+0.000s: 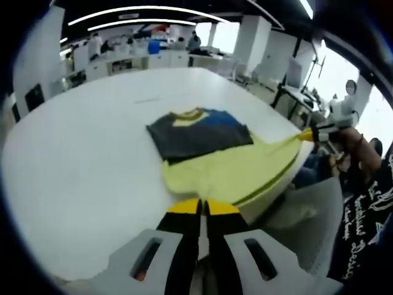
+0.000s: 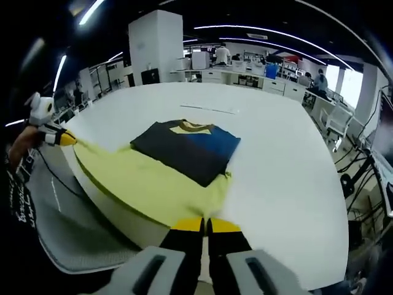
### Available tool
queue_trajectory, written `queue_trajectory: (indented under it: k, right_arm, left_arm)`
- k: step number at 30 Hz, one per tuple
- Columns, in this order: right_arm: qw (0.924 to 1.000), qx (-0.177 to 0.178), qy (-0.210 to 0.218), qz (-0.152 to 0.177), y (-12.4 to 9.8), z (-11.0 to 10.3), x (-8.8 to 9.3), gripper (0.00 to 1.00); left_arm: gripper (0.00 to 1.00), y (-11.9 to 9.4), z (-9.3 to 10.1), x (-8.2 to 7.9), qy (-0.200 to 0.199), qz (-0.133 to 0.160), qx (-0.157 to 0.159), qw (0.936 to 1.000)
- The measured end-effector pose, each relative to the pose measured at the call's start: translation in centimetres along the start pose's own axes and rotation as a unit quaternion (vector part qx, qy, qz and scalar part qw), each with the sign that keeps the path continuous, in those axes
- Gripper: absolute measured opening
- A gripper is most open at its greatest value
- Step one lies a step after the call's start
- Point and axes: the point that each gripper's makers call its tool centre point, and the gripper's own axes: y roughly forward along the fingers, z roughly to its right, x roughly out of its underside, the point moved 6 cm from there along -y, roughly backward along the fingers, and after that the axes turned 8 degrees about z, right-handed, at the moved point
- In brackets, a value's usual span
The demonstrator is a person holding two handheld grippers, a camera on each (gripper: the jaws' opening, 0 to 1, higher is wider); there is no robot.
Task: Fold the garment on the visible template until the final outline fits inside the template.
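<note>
Both my grippers, left (image 1: 203, 208) and right (image 2: 205, 225), clamp the yellow garment (image 1: 224, 166) hem at 6 o'clock. It lies on the white table (image 1: 92, 135), partly over the edge; office desks (image 2: 245, 77) stand at 12 o'clock.

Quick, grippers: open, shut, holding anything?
Left gripper: shut on the shirt hem.
Right gripper: shut on the shirt's other hem corner.
</note>
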Motion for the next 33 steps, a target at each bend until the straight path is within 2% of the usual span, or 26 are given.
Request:
queue_trajectory:
  k: [8,18,33]
  right_arm:
    - [0.9997,0.003,-0.02,0.014,0.6,0.1,-2.4,0.0]
    - [0.9985,0.003,-0.046,0.03,1.6,0.5,-5.3,0.0]
    - [0.9966,0.005,-0.061,0.054,4.3,2.5,-8.5,0.0]
  left_arm:
    - [0.0,0.4,-0.4,-1.8,-0.012,0.021,-0.007,0.9997]
    - [0.0,0.9,-1.2,-4.7,0.002,0.047,-0.012,0.9988]
    - [0.0,3.4,-3.5,-8.0,0.015,0.069,-0.022,0.9973]
